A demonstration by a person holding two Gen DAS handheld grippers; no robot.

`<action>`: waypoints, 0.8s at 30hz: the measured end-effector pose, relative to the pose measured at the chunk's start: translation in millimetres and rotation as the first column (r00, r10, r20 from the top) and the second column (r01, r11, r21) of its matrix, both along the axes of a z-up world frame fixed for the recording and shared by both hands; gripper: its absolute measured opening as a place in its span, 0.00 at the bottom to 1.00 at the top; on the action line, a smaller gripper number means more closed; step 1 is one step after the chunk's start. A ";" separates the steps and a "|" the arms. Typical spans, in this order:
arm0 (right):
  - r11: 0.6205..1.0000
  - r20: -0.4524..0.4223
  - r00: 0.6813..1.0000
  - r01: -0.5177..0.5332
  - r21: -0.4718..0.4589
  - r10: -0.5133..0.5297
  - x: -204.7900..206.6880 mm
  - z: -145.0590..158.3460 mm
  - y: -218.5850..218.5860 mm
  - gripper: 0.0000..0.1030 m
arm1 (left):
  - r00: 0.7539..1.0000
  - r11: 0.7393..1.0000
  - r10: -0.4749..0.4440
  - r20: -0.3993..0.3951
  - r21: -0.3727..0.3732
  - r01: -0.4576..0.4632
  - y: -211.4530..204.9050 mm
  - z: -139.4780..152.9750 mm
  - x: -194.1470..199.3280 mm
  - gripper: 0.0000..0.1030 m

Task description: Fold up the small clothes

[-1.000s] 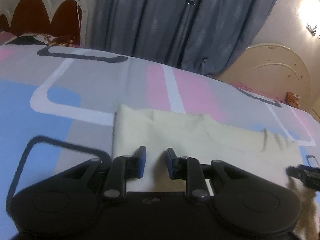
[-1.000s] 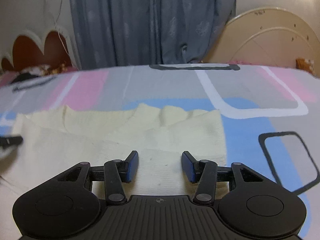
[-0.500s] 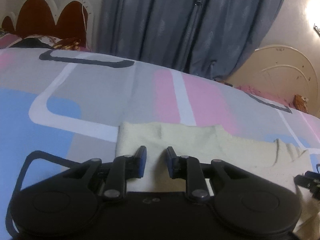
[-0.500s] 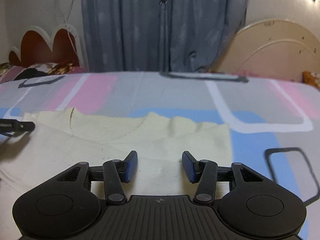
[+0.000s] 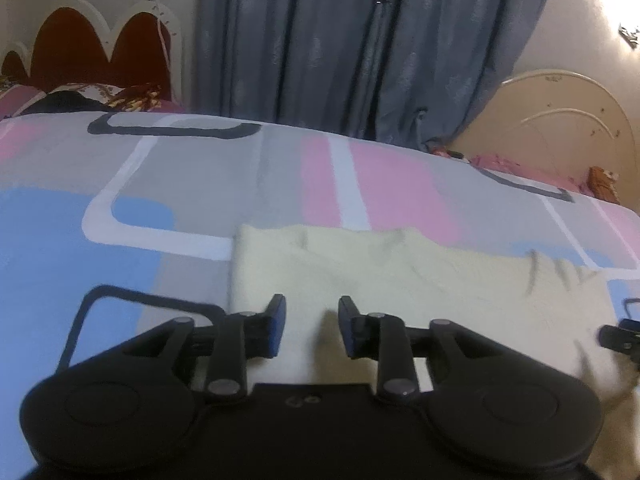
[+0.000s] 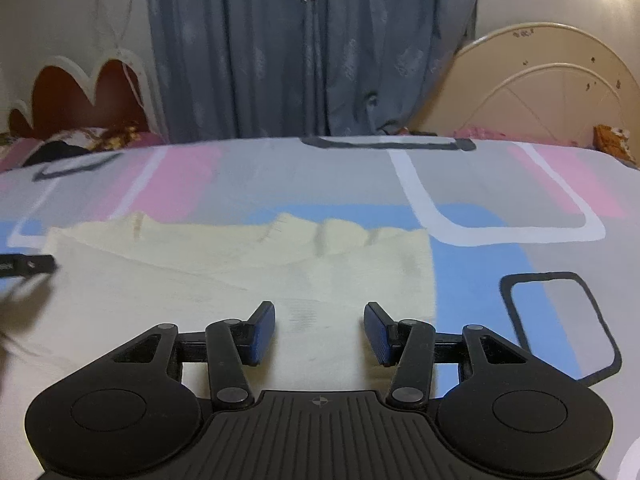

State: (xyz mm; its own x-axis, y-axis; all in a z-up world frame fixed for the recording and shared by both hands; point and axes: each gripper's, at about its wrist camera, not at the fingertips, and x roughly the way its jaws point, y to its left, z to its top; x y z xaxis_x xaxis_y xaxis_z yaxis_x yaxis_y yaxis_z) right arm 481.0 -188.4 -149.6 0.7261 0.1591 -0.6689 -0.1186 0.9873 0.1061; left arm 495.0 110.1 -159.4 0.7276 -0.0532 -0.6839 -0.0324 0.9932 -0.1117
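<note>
Both grippers hover above the cream garment point(image 5: 400, 280) with nothing between their blue pads: the left gripper point(image 5: 311, 326) has a narrow gap and its jaws have just been opening, while the right gripper point(image 6: 319, 330) stands spread wider over the garment's right part. That pale cloth lies flat and partly folded on the bedsheet point(image 6: 480, 184), a sheet patterned in grey, pink, blue and white with dark outlined rectangles, and grey-blue curtains point(image 6: 312, 48) hang behind the bed. No brand, label or legible writing shows on the cloth or the grippers; only a small cross-shaped mark sits on the right gripper's ribbed body.
</note>
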 end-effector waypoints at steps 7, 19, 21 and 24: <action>0.997 -0.033 0.997 -0.073 -0.002 0.073 -10.5 -4.7 36.1 0.48 | 0.996 0.995 -0.093 -0.008 0.037 0.093 -36.1 2.4 -21.7 0.35; 0.996 -0.062 0.998 -0.018 -0.088 0.012 -19.6 -25.0 1.1 0.48 | 0.993 0.987 -0.107 -0.043 0.117 0.111 -43.7 -15.0 -36.0 0.38; 0.996 -0.061 0.998 -0.002 -0.093 -0.003 -21.7 -25.5 -8.0 0.48 | 0.994 0.987 -0.099 -0.045 0.126 0.104 -44.2 -13.8 -40.7 0.38; 0.995 -0.066 0.998 0.011 -0.095 -0.017 -27.2 -21.7 -10.8 0.48 | 0.995 0.987 -0.089 -0.049 0.130 0.095 -44.0 -9.1 -49.1 0.36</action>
